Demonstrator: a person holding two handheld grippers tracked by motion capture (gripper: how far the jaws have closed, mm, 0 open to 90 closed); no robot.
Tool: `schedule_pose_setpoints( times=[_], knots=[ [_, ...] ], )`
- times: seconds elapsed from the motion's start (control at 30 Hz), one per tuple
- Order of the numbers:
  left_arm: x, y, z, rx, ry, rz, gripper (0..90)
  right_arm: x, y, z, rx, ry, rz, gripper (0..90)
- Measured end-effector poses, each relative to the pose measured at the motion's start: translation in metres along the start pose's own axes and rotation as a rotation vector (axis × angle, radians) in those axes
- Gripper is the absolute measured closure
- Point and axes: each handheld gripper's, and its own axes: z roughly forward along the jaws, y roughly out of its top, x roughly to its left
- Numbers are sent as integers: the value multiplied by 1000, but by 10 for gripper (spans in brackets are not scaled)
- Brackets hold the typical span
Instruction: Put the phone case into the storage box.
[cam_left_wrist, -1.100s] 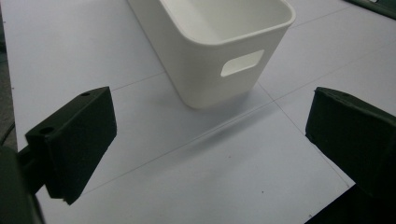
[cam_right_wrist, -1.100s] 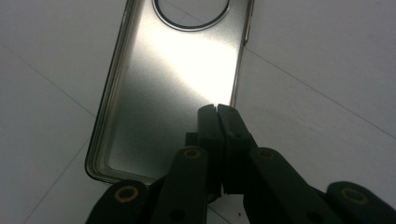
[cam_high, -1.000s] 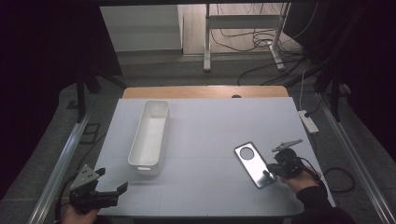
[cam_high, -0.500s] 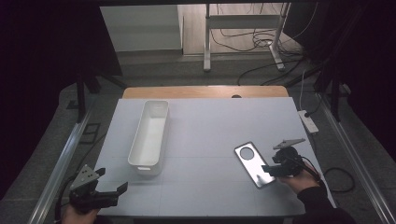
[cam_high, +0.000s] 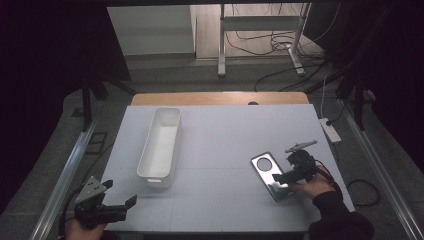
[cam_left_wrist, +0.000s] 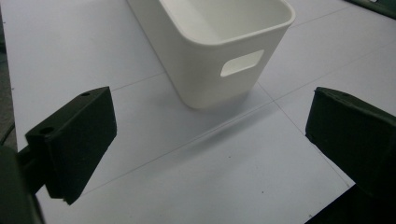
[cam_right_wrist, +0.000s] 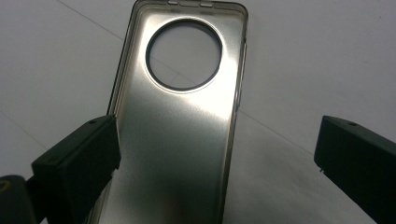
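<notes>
Your right tool (cam_high: 281, 176) has just been opening its jaws, which now stand wide around the shiny metallic phone case with a round camera hole (cam_high: 270, 173), lying flat at four o'clock on the white counter (cam_high: 225, 145). I judge you're lining up the pickup: close on its long edges. Your left tool (cam_high: 120, 206) hangs apart, idle.

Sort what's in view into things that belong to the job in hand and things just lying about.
In the job: phone case between the open jaws of the right gripper; white bin; left gripper, open, aimed at the bin.

Lying about: power strip; floor cables.
</notes>
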Motion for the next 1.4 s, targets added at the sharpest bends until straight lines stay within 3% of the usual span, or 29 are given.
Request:
schedule_pose_setpoints(
  times=[0.2,0.27,0.3,0.33,0.37,0.4,0.83,1.3,1.4],
  knots=[
    [0,0,0,1,1,2,28,-5,9,6,40,-22,17,196],
    [0,0,0,1,0,2,28,-8,11,9,57,-24,17,355],
    [0,0,0,1,0,2,28,-8,11,9,57,-24,17,355],
    [0,0,0,2,0,2,28,-9,12,11,65,-19,11,447],
    [0,0,0,2,0,2,28,-9,12,11,65,-19,11,447],
    [0,0,1,3,0,4,28,-8,13,13,68,-21,0,533],
    [-1,2,3,27,3,15,35,-6,17,19,92,-38,-5,843],
    [-1,3,6,62,13,8,36,-6,16,19,93,-53,17,890],
    [0,4,8,75,-6,3,37,-6,16,17,73,-66,17,890]
  ],
)
